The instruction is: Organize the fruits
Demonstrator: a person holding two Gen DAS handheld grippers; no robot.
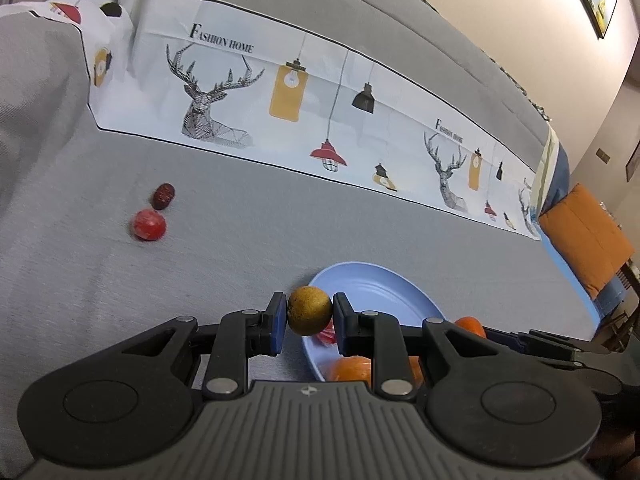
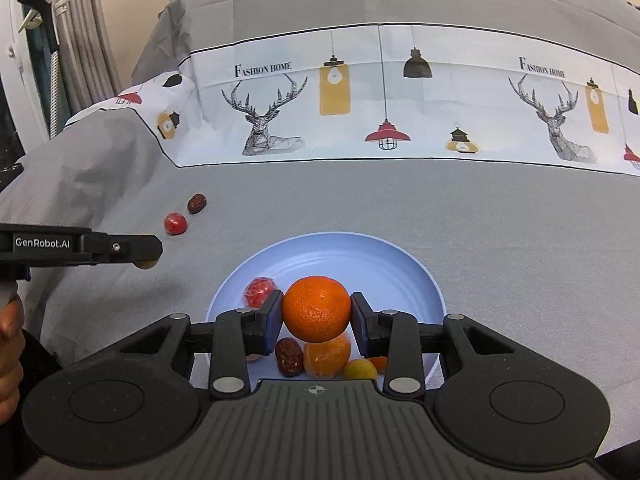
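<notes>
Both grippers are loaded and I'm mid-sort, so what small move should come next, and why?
Probably lower the right gripper a little and open it: its orange already hangs over the blue plate, above the fruit lying there. The left gripper, shut on a small brownish-yellow fruit, sits at the plate's rim and can follow.

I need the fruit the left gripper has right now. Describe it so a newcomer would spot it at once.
Find the pale blue plate on the grey bedspread. Beside its left rim, the left gripper clamps a small round fruit between its blue pads. Its dull brownish-yellow, speckled skin sets it apart from the bright orange in the right gripper.
</notes>
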